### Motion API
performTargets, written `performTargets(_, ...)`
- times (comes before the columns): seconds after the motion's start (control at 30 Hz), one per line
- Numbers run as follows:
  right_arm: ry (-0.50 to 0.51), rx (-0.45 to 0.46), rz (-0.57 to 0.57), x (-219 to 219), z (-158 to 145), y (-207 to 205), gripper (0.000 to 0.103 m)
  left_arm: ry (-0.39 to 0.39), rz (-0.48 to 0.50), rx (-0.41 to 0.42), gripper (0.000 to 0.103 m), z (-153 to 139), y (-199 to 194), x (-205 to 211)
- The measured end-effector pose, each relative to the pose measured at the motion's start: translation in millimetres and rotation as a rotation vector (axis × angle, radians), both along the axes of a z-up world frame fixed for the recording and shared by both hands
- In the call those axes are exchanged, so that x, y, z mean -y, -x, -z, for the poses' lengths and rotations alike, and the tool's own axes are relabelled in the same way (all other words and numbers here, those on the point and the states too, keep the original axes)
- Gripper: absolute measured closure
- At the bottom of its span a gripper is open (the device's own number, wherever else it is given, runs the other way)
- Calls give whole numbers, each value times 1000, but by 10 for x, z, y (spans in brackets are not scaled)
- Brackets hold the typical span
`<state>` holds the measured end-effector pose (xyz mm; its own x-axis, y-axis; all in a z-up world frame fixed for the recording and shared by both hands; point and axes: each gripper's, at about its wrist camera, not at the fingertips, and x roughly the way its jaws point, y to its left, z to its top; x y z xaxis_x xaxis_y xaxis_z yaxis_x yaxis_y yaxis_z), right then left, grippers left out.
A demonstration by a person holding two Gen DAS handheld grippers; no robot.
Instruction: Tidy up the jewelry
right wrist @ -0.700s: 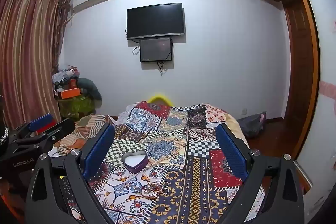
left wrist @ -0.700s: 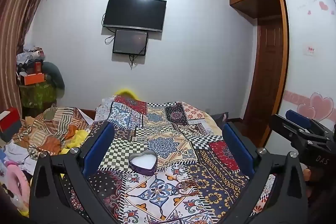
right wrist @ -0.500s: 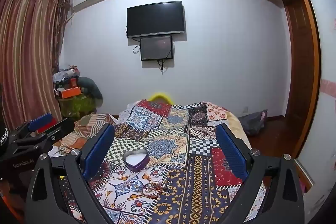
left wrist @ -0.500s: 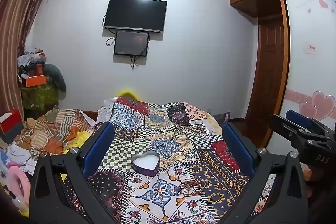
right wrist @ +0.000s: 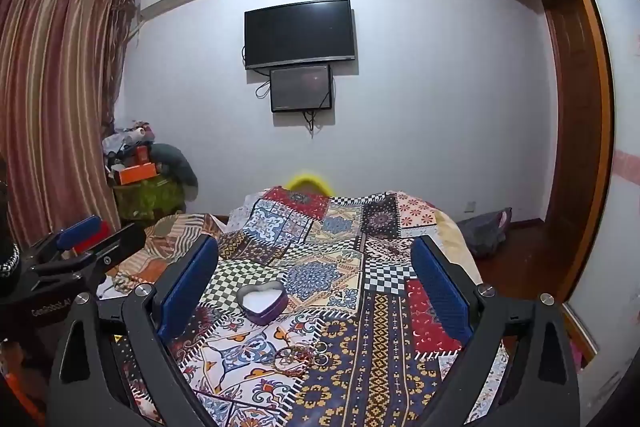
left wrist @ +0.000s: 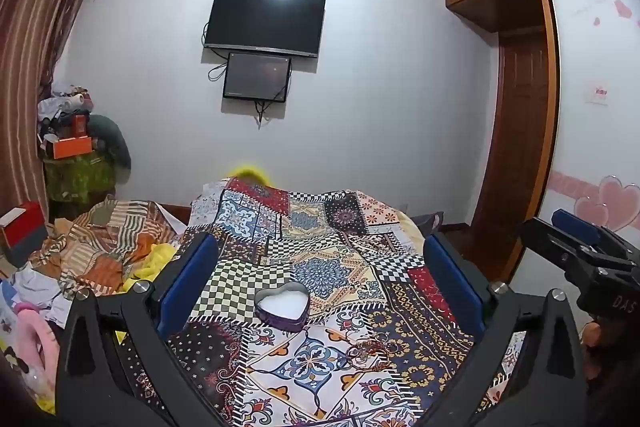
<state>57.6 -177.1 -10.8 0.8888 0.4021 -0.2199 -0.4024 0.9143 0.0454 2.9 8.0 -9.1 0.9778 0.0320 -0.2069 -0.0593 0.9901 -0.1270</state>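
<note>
A purple heart-shaped tin with a white lining lies open on the patchwork bedspread; it also shows in the right wrist view. A small tangle of jewelry lies on the cloth nearer to me, also in the right wrist view. My left gripper is open and empty, held above the bed, with the tin between its blue pads. My right gripper is open and empty too. Each gripper shows at the edge of the other's view: the right one, the left one.
Crumpled striped clothes lie left of the bed. A cluttered stand with an orange box is by the curtain. A wooden wardrobe and door stand on the right. A dark bag lies on the floor.
Both views have tilted slightly, so the tin and jewelry sit a little higher between the pads. Both grippers stay open and empty.
</note>
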Motion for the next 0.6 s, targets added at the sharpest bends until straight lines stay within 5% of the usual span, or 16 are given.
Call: performTargets(0.6,1,-6,-3,-28,7,-8,7,-3,2,0,0,-17,14,13)
